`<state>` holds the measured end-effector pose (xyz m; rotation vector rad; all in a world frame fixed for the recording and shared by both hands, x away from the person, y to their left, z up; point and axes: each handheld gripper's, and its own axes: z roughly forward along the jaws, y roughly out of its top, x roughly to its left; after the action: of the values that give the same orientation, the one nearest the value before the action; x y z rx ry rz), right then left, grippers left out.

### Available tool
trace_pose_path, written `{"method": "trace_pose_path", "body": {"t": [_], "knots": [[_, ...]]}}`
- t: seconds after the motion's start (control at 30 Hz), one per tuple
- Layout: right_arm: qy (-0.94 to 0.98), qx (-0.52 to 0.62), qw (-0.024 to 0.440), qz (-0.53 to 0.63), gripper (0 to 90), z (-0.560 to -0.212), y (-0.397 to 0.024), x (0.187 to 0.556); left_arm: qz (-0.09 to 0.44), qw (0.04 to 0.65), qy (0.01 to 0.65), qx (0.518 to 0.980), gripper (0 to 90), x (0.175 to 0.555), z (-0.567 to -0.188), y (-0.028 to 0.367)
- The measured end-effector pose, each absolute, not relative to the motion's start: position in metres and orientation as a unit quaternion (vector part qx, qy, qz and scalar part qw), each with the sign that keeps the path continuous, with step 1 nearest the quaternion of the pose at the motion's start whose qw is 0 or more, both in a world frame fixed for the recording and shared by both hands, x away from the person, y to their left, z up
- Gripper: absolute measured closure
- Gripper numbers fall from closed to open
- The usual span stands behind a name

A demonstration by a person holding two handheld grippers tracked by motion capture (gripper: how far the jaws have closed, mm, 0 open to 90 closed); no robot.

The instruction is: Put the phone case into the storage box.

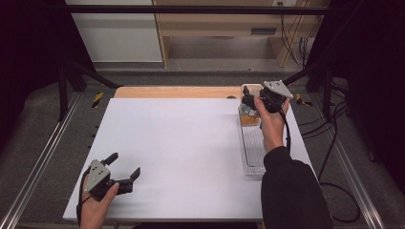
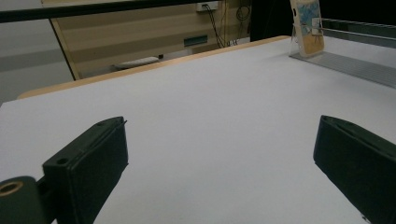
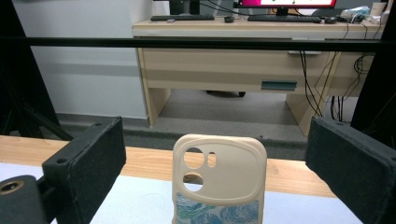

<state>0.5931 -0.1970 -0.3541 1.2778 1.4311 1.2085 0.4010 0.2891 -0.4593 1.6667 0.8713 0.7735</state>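
Standing upright in the clear rack [image 1: 253, 152] along the tabletop's right edge, near its far corner, the phone case [image 3: 219, 179] is ungrasped: right gripper [image 1: 251, 102] spread either side (not touching), left gripper [image 1: 125, 168] open, idle near-left.

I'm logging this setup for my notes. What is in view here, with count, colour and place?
phone case: one, cream with a blue-green pattern, upright at the far end of the rack, between the right gripper's open jaws
rack: one, clear, along the table's right edge
table: one, white top with a wooden far edge
desk: one, light wood, beyond the table
keyboards: two, black, on the desk
left gripper: one, black, open, near the table's near left corner
right gripper: one, black, open, at the phone case
sleeve: one, black, on the right arm
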Motion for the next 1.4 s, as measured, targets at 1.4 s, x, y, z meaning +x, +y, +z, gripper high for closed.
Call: {"method": "trace_pose_path", "body": {"t": [1.4], "knots": [[0.588, 0.477, 0.402, 0.515, 3.9, -0.348, -0.187, 0.545, 0.317, 0.535, 0.371, 0.689, 2.6, 0.400, -0.460, 0.291]]}}
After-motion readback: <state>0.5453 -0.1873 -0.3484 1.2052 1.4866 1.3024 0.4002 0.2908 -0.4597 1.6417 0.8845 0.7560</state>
